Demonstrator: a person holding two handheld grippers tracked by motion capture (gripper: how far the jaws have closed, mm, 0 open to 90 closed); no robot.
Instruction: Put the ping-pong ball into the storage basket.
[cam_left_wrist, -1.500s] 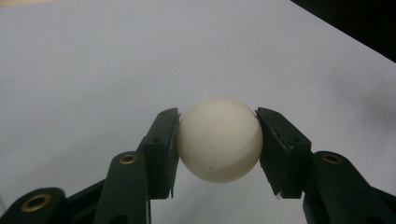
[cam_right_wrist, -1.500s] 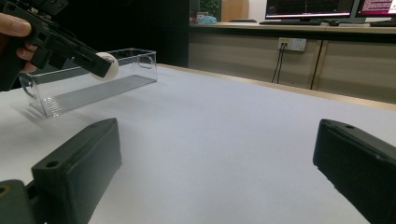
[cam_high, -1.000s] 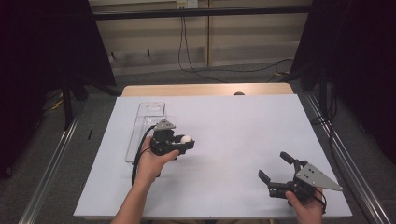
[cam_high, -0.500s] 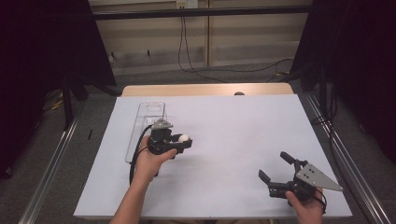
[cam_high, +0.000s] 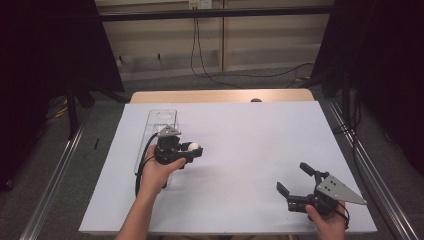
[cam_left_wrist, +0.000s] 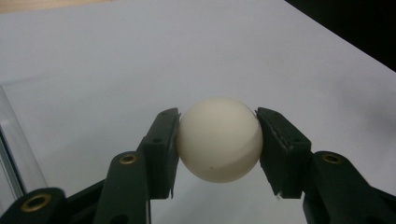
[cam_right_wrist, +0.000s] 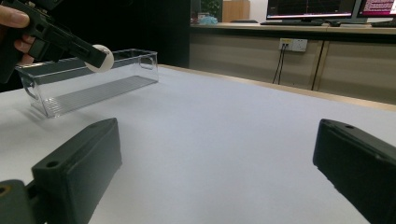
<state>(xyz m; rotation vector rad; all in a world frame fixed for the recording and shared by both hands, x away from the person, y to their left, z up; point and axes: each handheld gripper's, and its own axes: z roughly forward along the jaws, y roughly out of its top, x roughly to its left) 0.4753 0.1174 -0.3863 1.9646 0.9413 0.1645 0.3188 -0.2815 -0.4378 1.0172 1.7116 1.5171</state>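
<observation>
Nearest the person, at the front right of the white surface (cam_high: 250, 150), the right claw (cam_high: 296, 180) rests low with its jaws spread wide and nothing between them; in the right gripper view the two black jaws stand well apart over bare white sheet. It looks idle, with no part in the step under way. Farther in and to the left, the left claw (cam_high: 194, 149) is clenched on a white ball (cam_left_wrist: 219, 139): the left gripper view shows the ball pinched squarely between both pads, one on each side, and held clear of the sheet below. From above, the ball (cam_high: 193, 147) sits at the tip of that claw, just to the right of the clear plastic bin (cam_high: 162, 116), a long, narrow, open-topped container whose length runs away from the person. The right gripper view shows the ball raised about level with the bin's rim, near its closer end, though whether it is already over the opening cannot be told. The step in hand appears to be carrying the ball to the bin. The next move would call for swinging the left claw over the open top, clearing the near wall, and then parting the jaws so the ball drops inside instead of bouncing off the rim.
</observation>
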